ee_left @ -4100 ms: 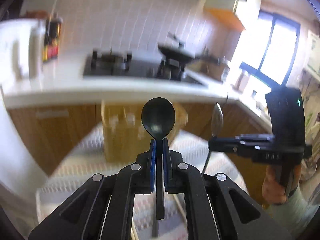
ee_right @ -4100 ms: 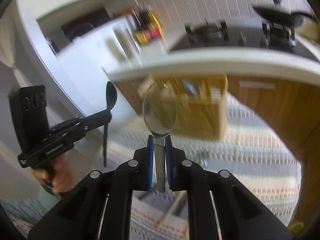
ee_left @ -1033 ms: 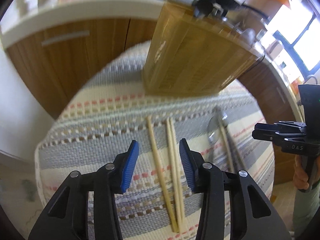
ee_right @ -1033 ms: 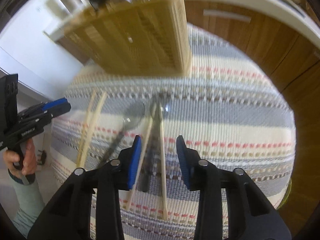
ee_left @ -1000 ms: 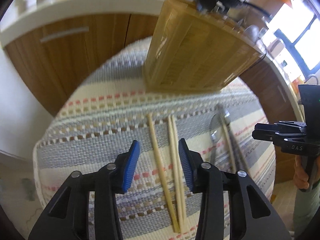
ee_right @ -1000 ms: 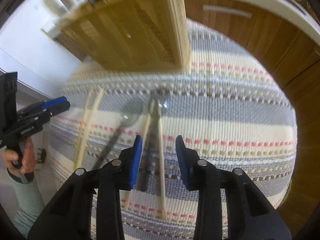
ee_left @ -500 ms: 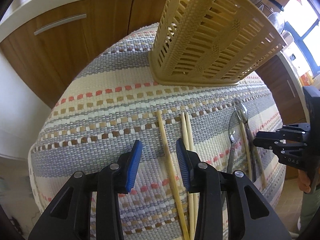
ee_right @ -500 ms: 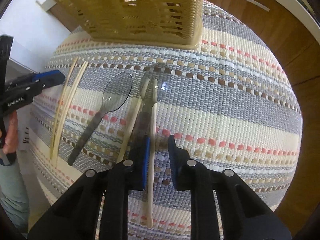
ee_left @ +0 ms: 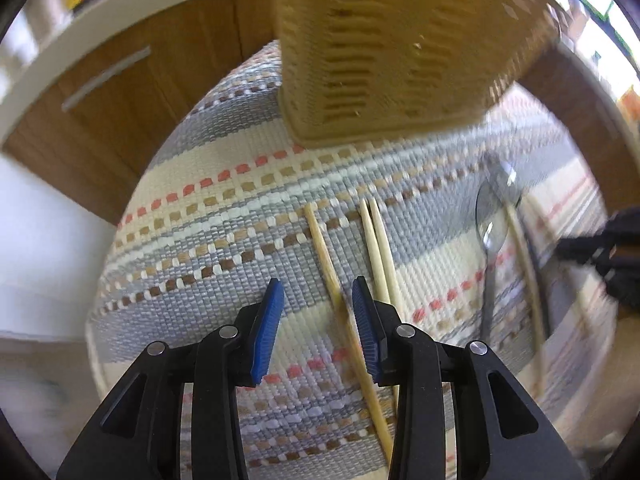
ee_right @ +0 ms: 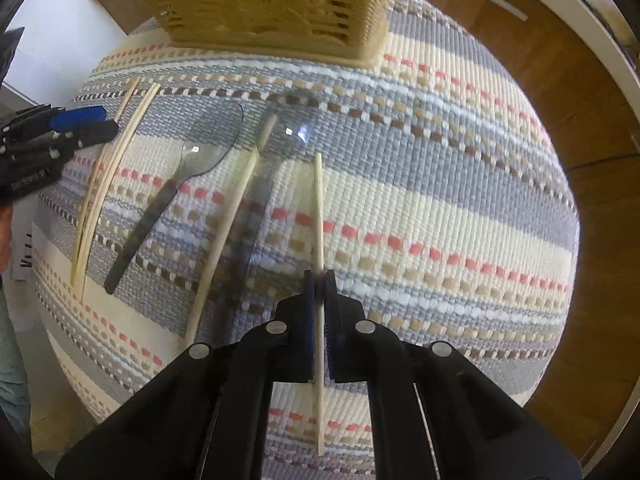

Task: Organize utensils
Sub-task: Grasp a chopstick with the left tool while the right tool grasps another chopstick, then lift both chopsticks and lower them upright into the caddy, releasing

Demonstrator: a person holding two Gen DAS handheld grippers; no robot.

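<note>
On the striped cloth [ee_left: 224, 240] lie several wooden chopsticks and two clear spoons. My left gripper [ee_left: 318, 320] points down at the cloth and is open; the leftmost chopstick [ee_left: 324, 256] runs between its blue pads, close to the right one. A pair of chopsticks [ee_left: 380, 248] lies just to the right, then a clear spoon [ee_left: 490, 224]. My right gripper [ee_right: 319, 280] is shut on a single chopstick [ee_right: 318, 208], which sticks out ahead of and behind the pads. Left of it lie another chopstick [ee_right: 228, 232] and two clear spoons [ee_right: 208, 140], one blurred.
A tan woven basket [ee_left: 380, 60] stands at the far side of the cloth, also in the right wrist view [ee_right: 272, 4]. Wooden cabinet doors [ee_left: 132, 92] and a white counter edge lie beyond. The cloth's rounded edge drops off in front and at both sides.
The right gripper sank toward the cloth and closed on one chopstick. The left gripper came lower and slid left until the leftmost chopstick lay between its pads. The spoons held earlier are gone from both.
</note>
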